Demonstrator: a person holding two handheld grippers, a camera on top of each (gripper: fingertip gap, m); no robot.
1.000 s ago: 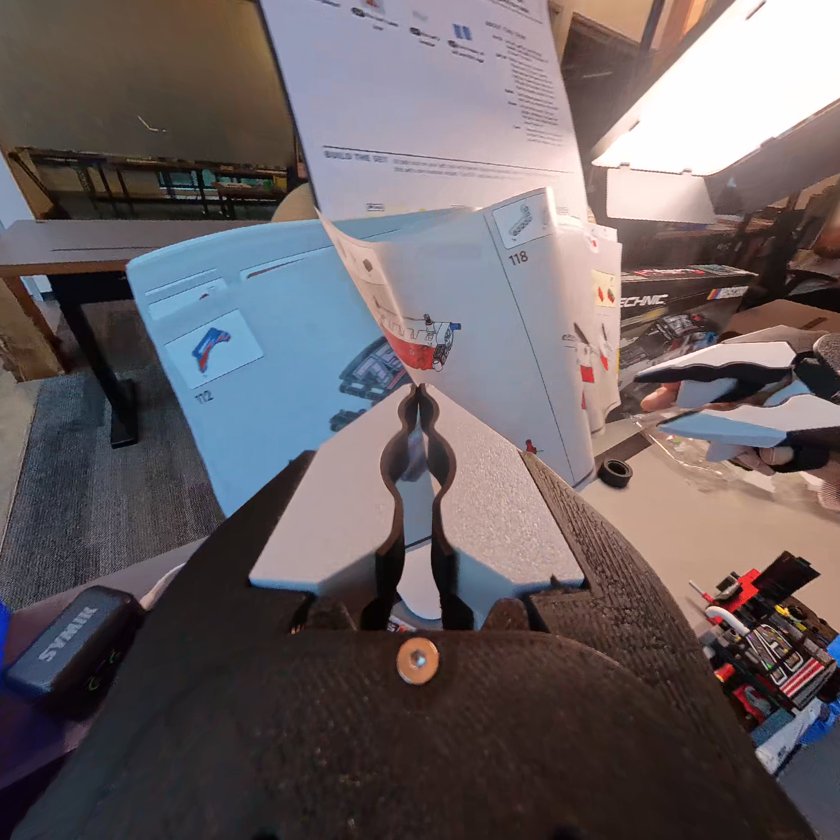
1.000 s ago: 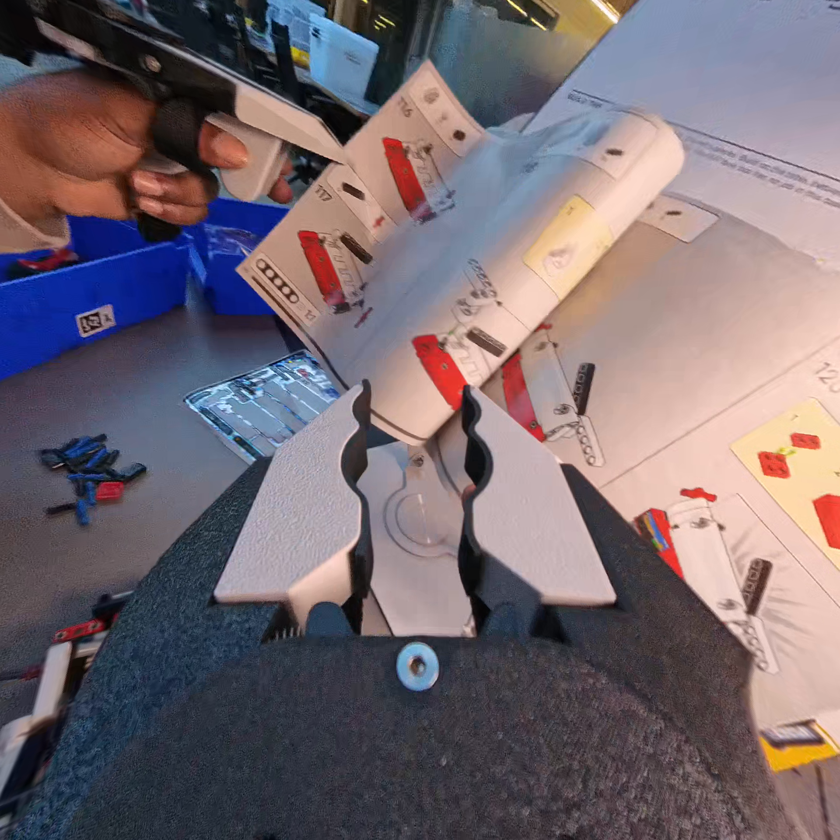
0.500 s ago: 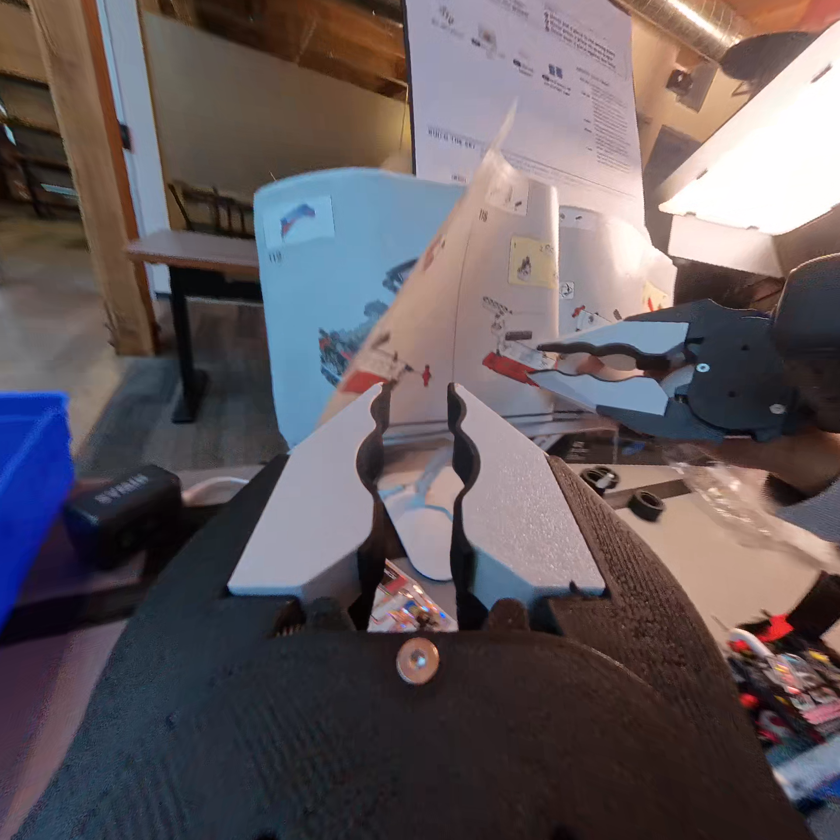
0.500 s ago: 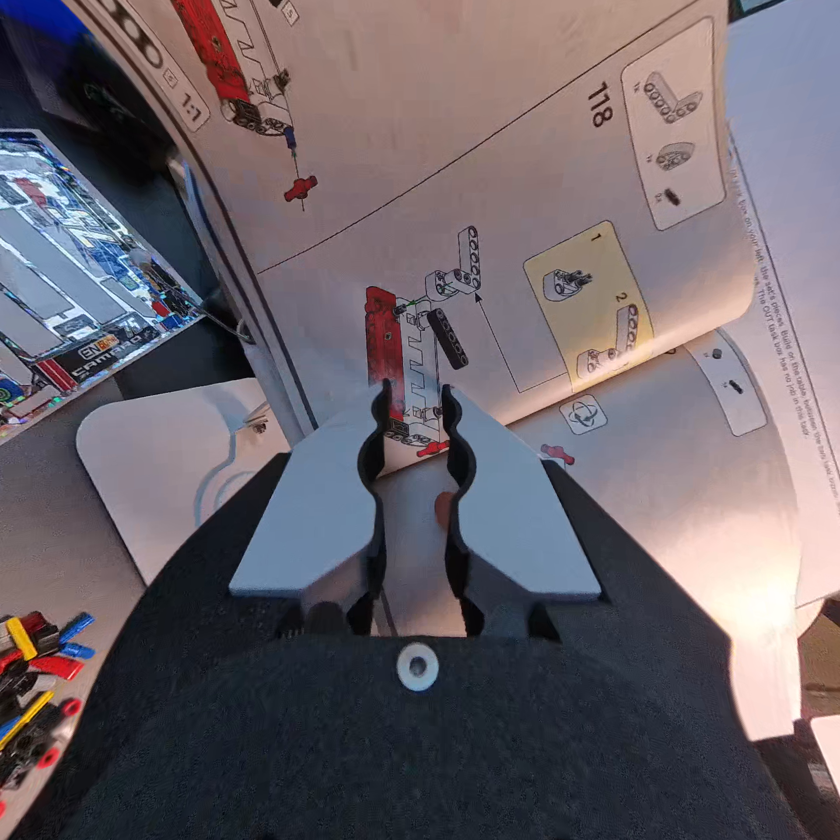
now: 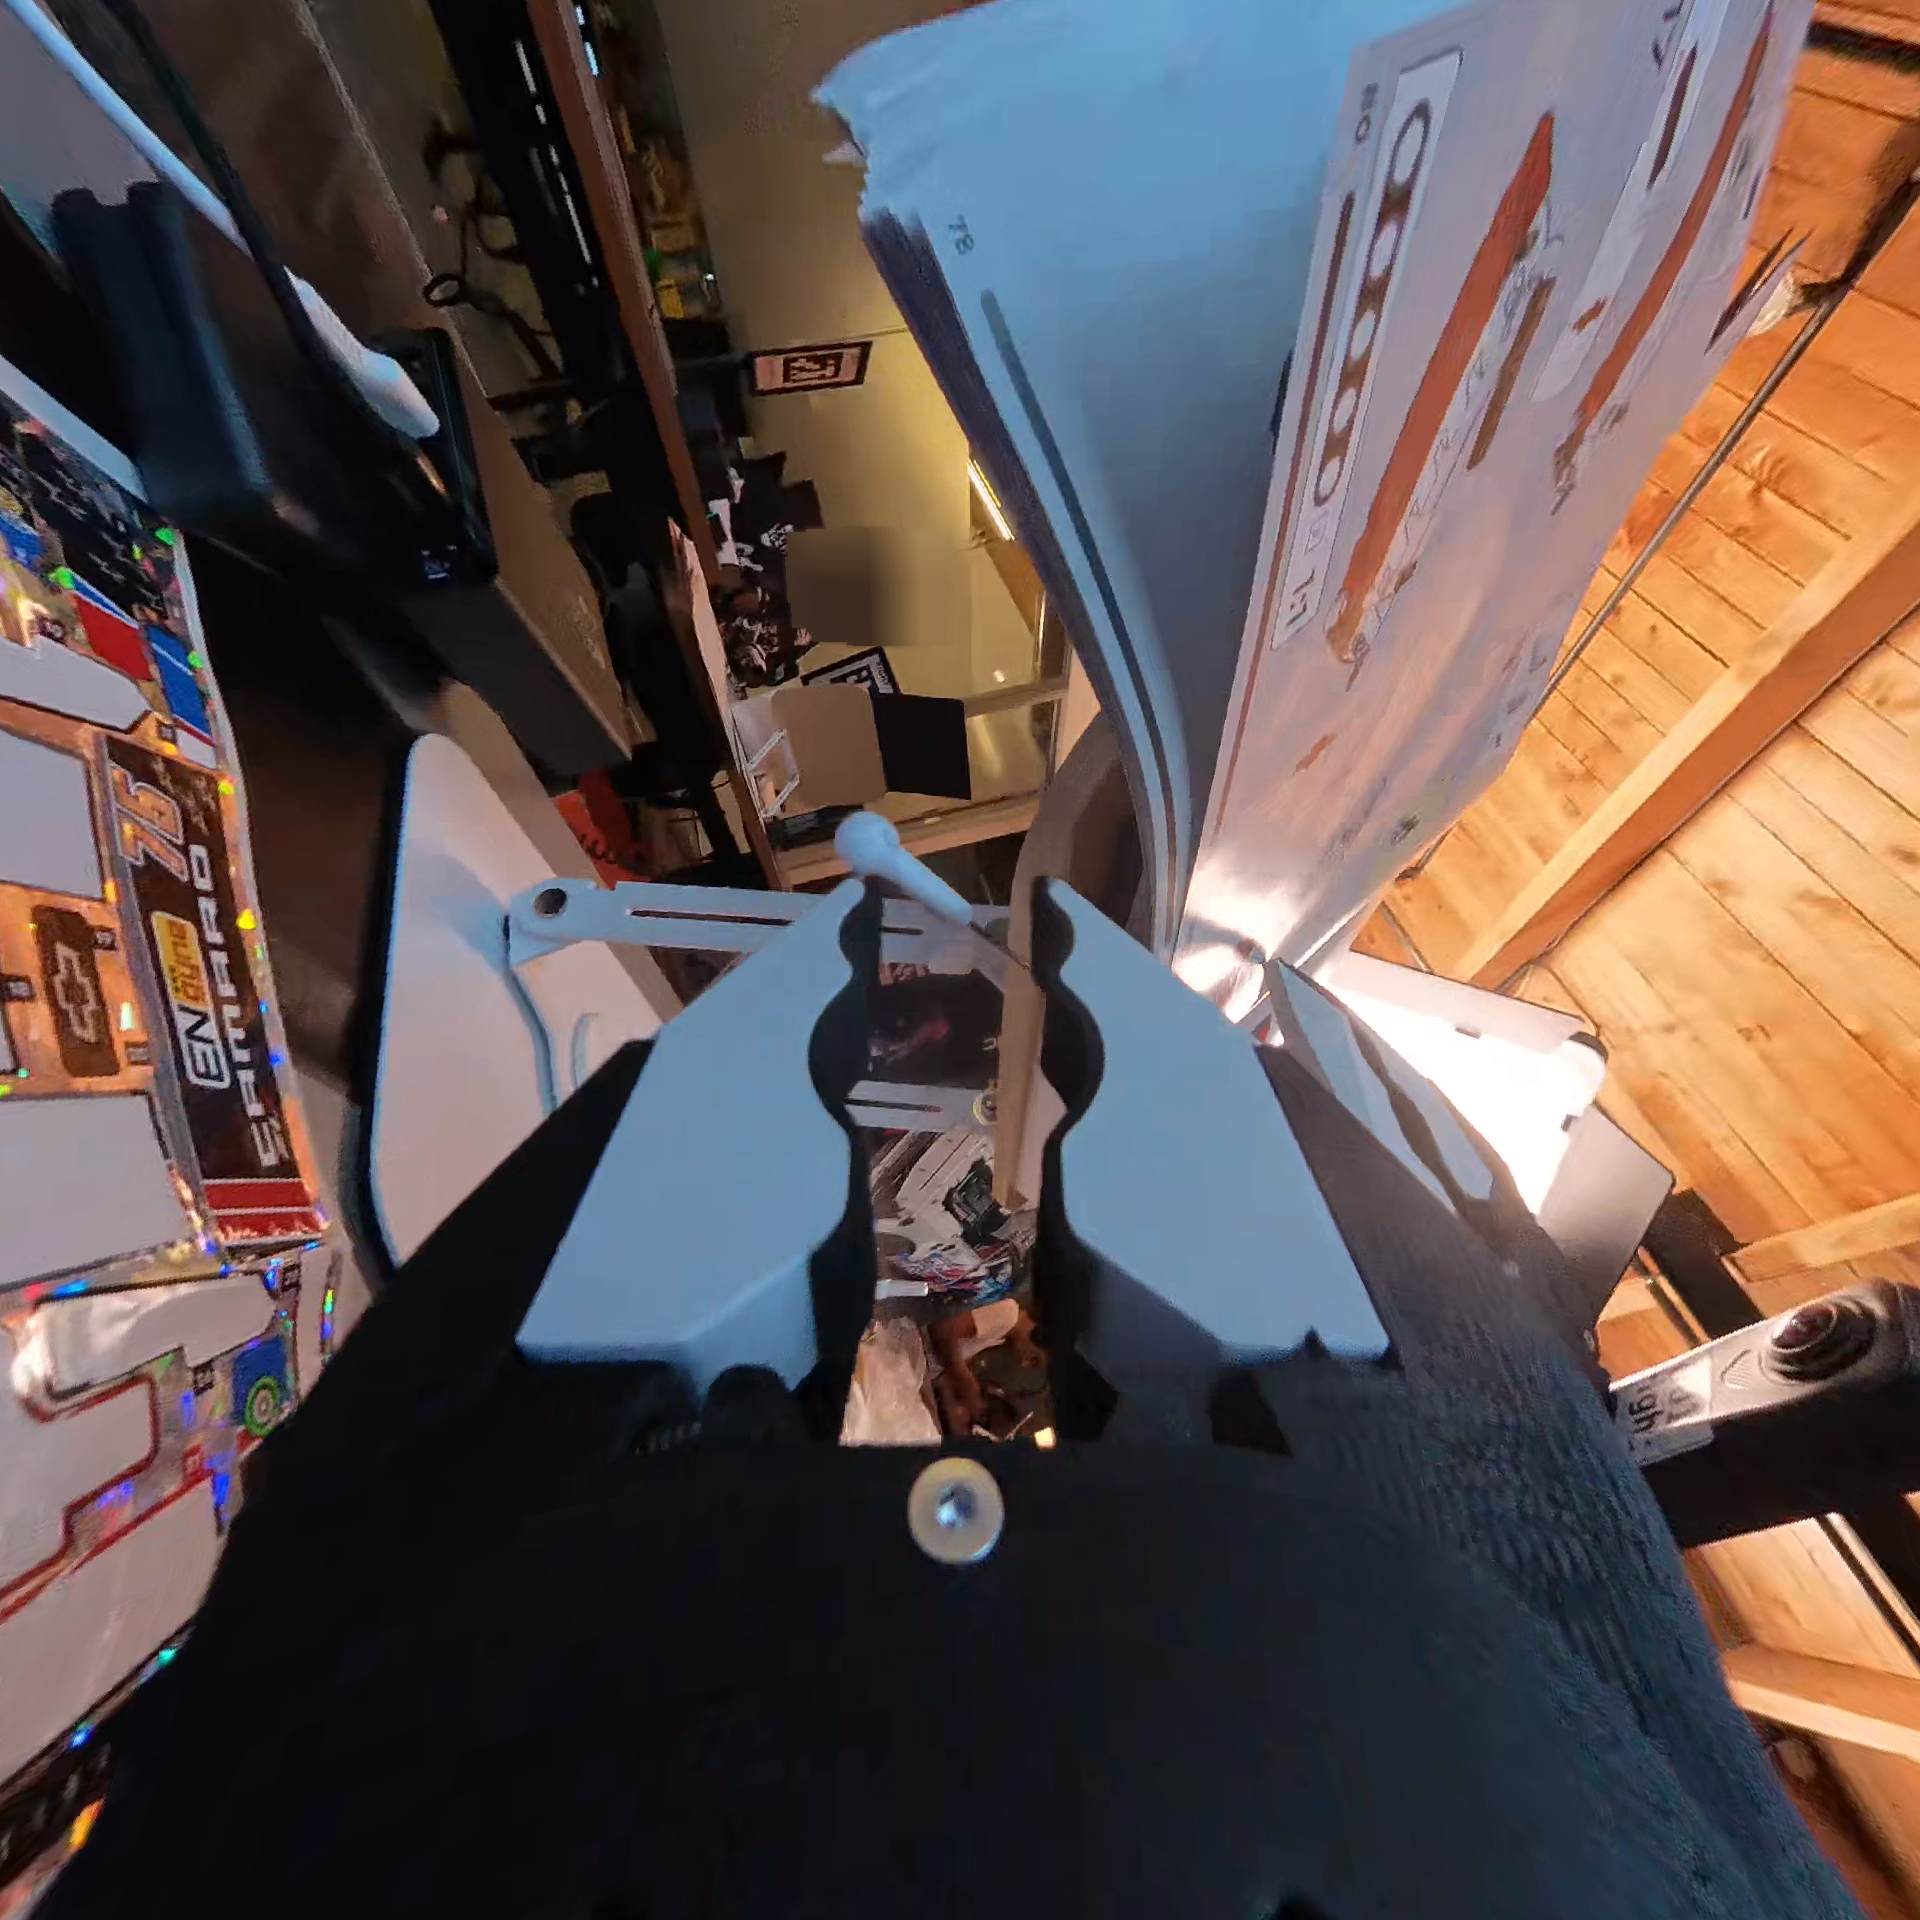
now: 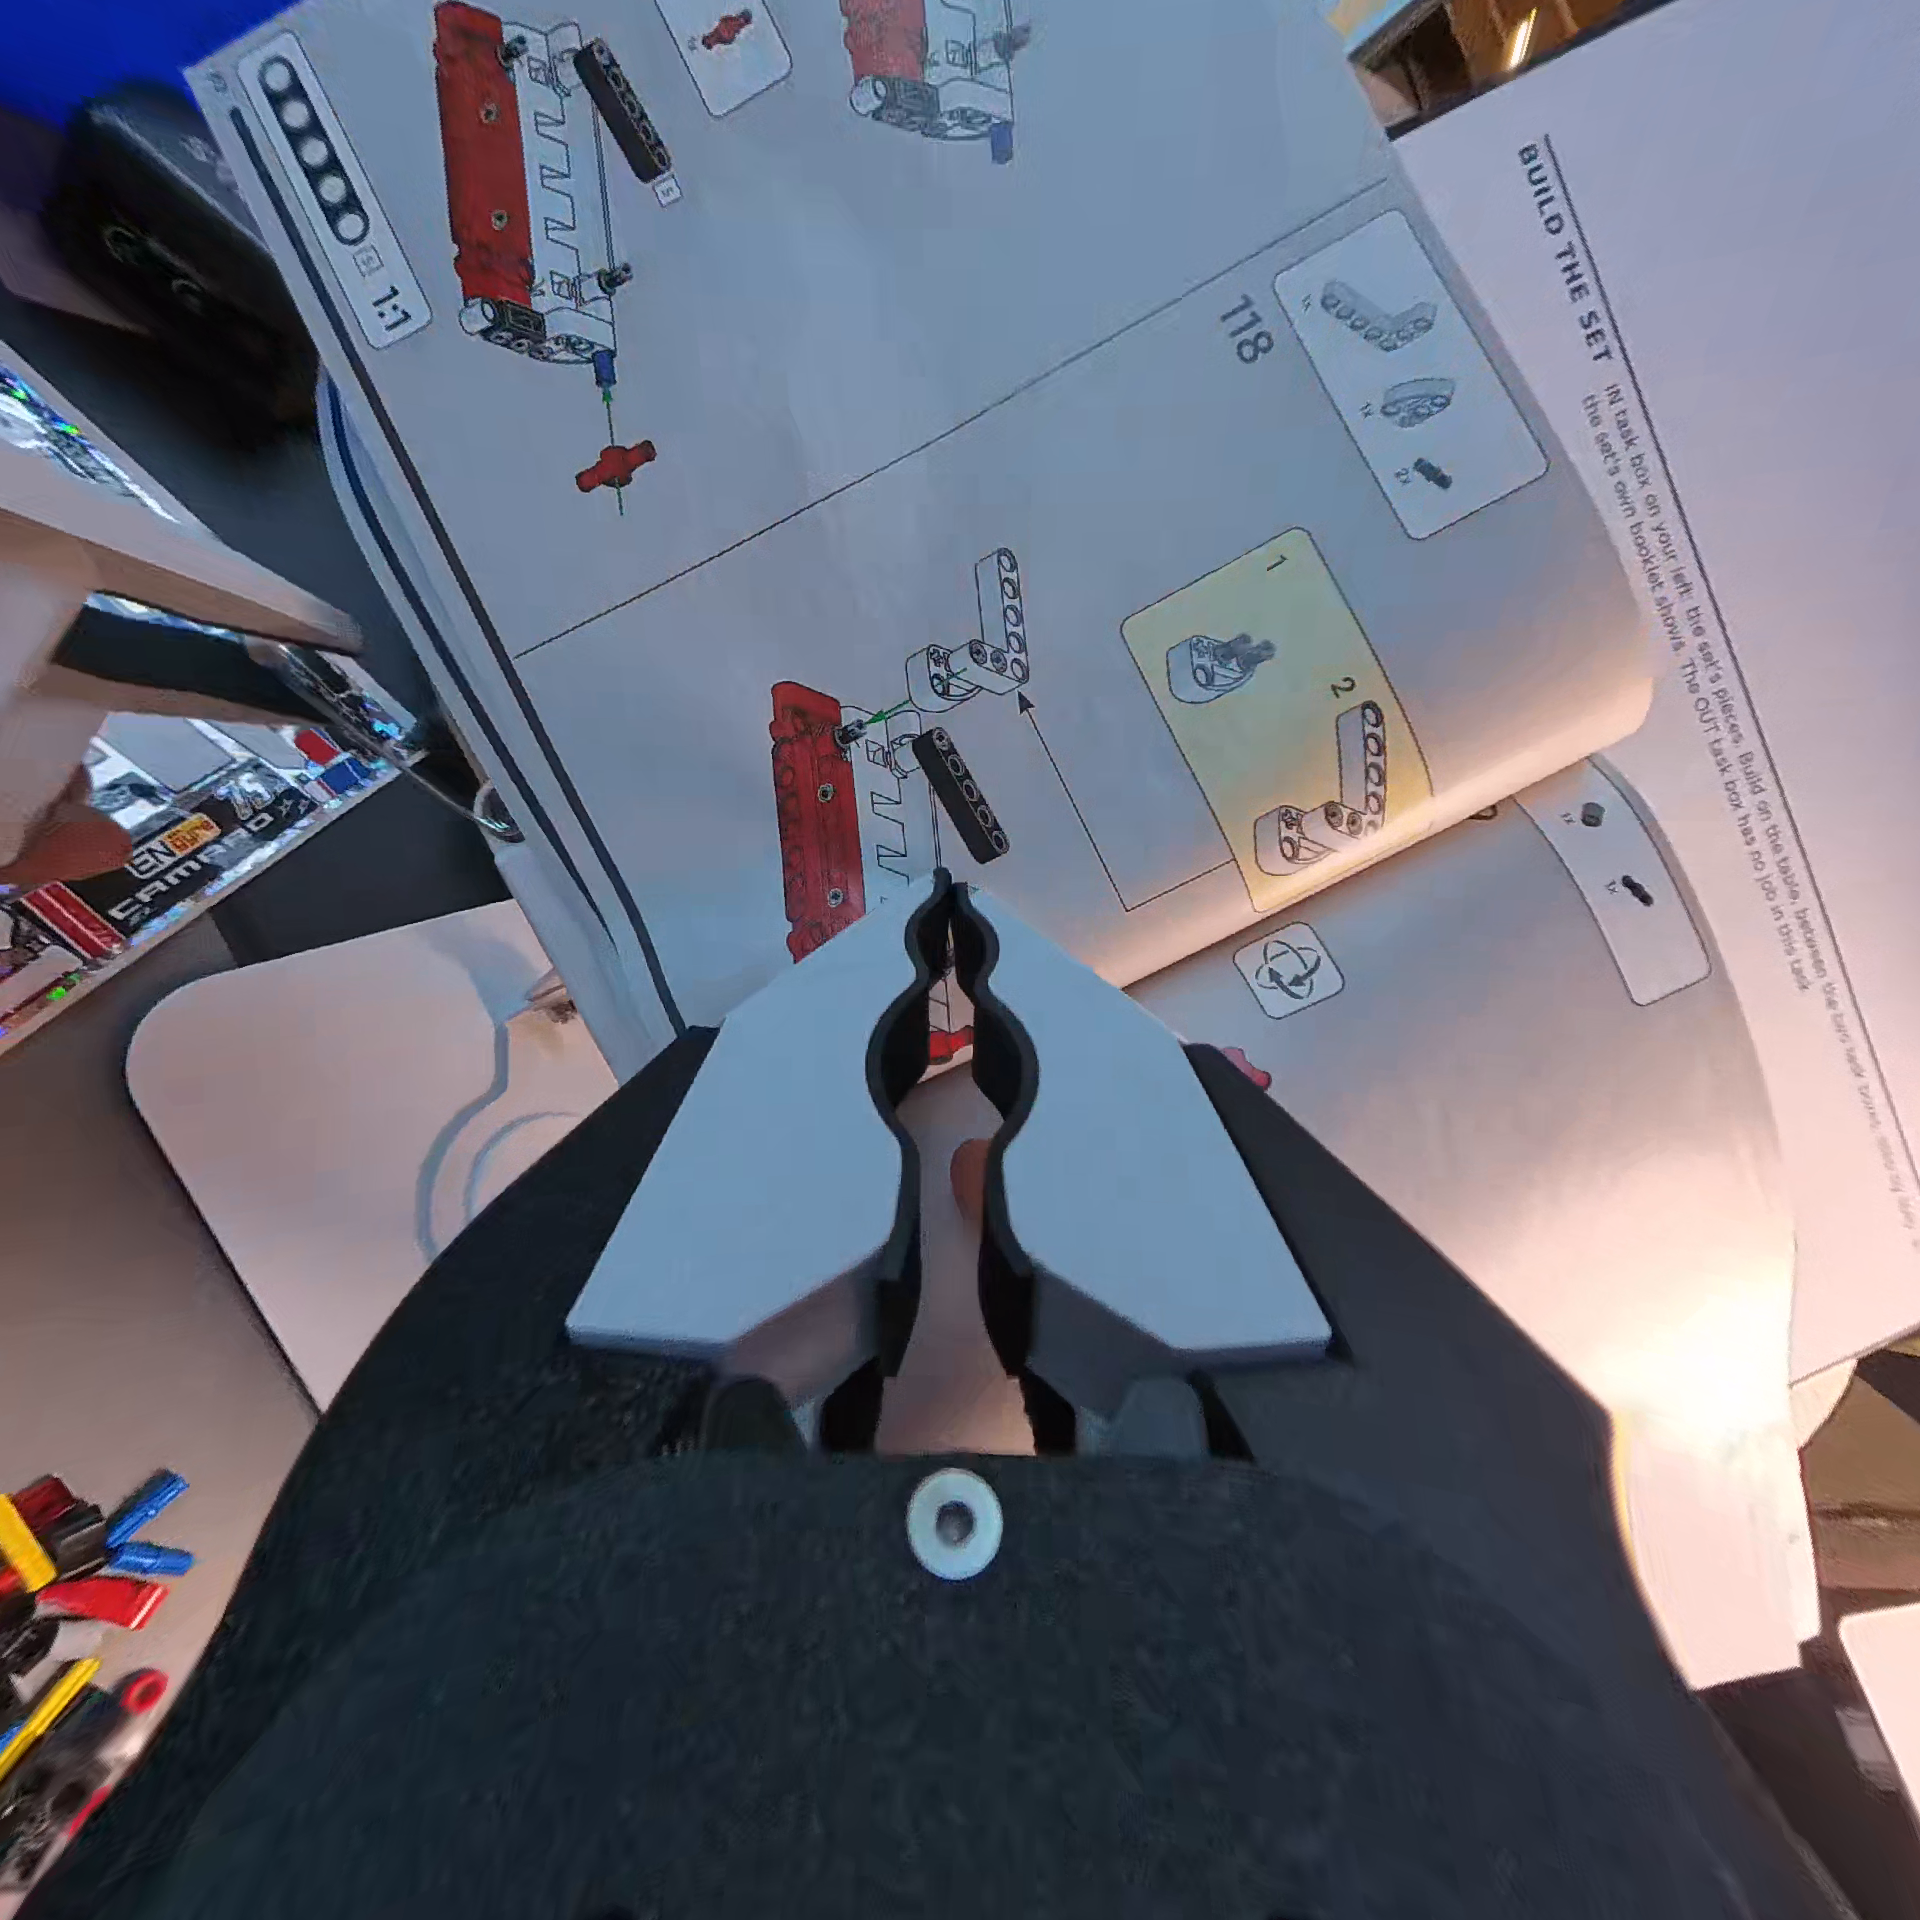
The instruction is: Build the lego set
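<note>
The instruction booklet (image 6: 1039, 416) stands open on a white stand (image 6: 312, 1091). My right gripper (image 6: 948, 896) is shut on the lower edge of the raised page with the red and white step drawings. In the left wrist view the booklet (image 5: 1122, 436) shows edge-on at the upper right, with that page (image 5: 1507, 468) fanned out from the stack. My left gripper (image 5: 956, 914) is open and empty, tilted, close to the foot of the booklet, above the stand's base (image 5: 457, 987) and its white clip arm (image 5: 675, 920). Loose lego pieces (image 6: 73, 1558) lie at the lower left.
A shiny sticker sheet (image 5: 114, 935) lies left of the stand; it also shows in the right wrist view (image 6: 156, 862). A white printed task sheet (image 6: 1766, 468) stands behind the booklet. A black device (image 6: 166, 239) sits at the far left. Wooden boards (image 5: 1714, 935) fill the right. Left tips to right tips: about 15 cm.
My left gripper let go of the page, opened and rolled over close to the stand. My right gripper moved in to the page's lower edge and shut on it.
</note>
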